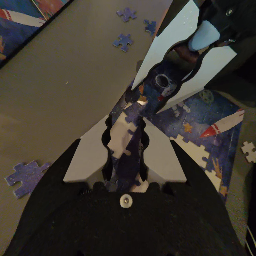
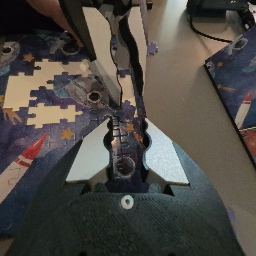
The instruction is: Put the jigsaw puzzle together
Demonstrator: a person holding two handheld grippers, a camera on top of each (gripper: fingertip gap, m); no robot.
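Note:
The space-themed jigsaw puzzle [image 2: 45, 128] lies flat on the grey table, with a red-and-white rocket, stars and several white gaps [image 2: 52, 115] showing its backing. It also shows in the left wrist view [image 1: 196, 124]. My left gripper [image 1: 125, 116] and my right gripper [image 2: 127, 118] face each other tip to tip over the puzzle's edge strip. Both have their jaws apart, with only assembled pieces showing between them. The left gripper [image 2: 130, 100] comes down from the top of the right wrist view, one fingertip [image 2: 118, 102] touching the pieces. The right gripper [image 1: 145, 100] enters the left wrist view from the upper right.
Loose blue pieces lie on the table [image 1: 126, 13] [image 1: 150, 26] [image 1: 123, 42] [image 1: 27, 177], and a white face-down piece [image 1: 249, 152] lies beside the puzzle. The picture box [image 2: 238, 90] lies on the table, also seen in the left wrist view [image 1: 18, 20]. A black cable [image 2: 205, 34] runs behind. The tips of both grippers are at nearly the same place.

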